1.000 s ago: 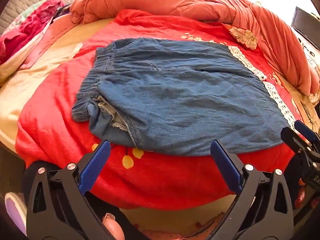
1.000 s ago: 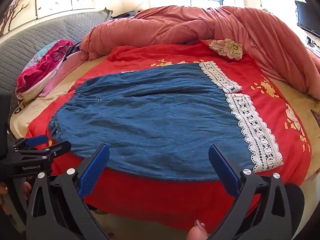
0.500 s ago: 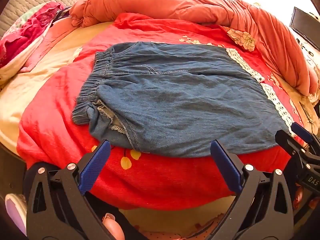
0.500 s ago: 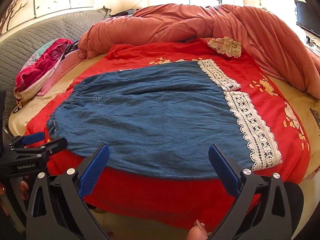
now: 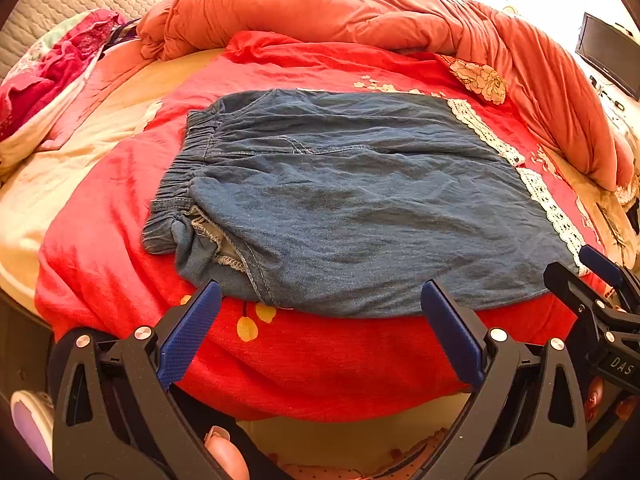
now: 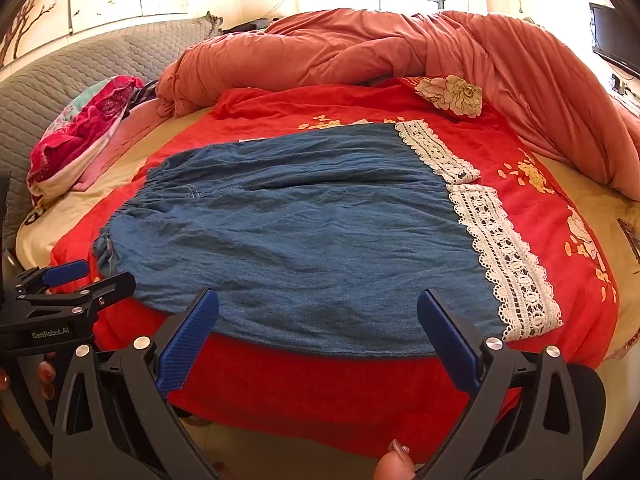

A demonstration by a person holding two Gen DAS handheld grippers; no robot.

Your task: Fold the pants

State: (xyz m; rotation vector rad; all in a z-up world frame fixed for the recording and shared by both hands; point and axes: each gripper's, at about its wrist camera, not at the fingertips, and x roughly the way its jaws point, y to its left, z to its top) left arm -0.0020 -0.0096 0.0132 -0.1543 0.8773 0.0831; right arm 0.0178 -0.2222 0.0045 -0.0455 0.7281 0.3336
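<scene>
Blue denim pants [image 5: 352,200] [image 6: 304,236] lie flat across a red bedspread [image 5: 320,360], elastic waistband [image 5: 180,176] at the left and white lace hems [image 6: 504,256] at the right. The near waist corner is turned over, showing a frayed inner seam [image 5: 216,240]. My left gripper [image 5: 320,300] hangs open just off the pants' near edge, holding nothing. My right gripper [image 6: 318,308] is open too, over the near edge closer to the lace. Each gripper shows in the other's view, the right gripper [image 5: 600,280] at the right side and the left gripper [image 6: 68,280] at the left.
A bunched salmon duvet [image 6: 400,48] fills the back and right of the bed. Pink and red clothes [image 6: 80,128] sit piled at the left by a grey quilted headboard [image 6: 60,68]. A dark screen [image 6: 616,36] hangs at the far right. The bed's front edge drops to the floor below the grippers.
Both grippers have drawn back and lifted slightly, so the pants sit a little farther away in both views. The pants have not moved and both grippers stay open.
</scene>
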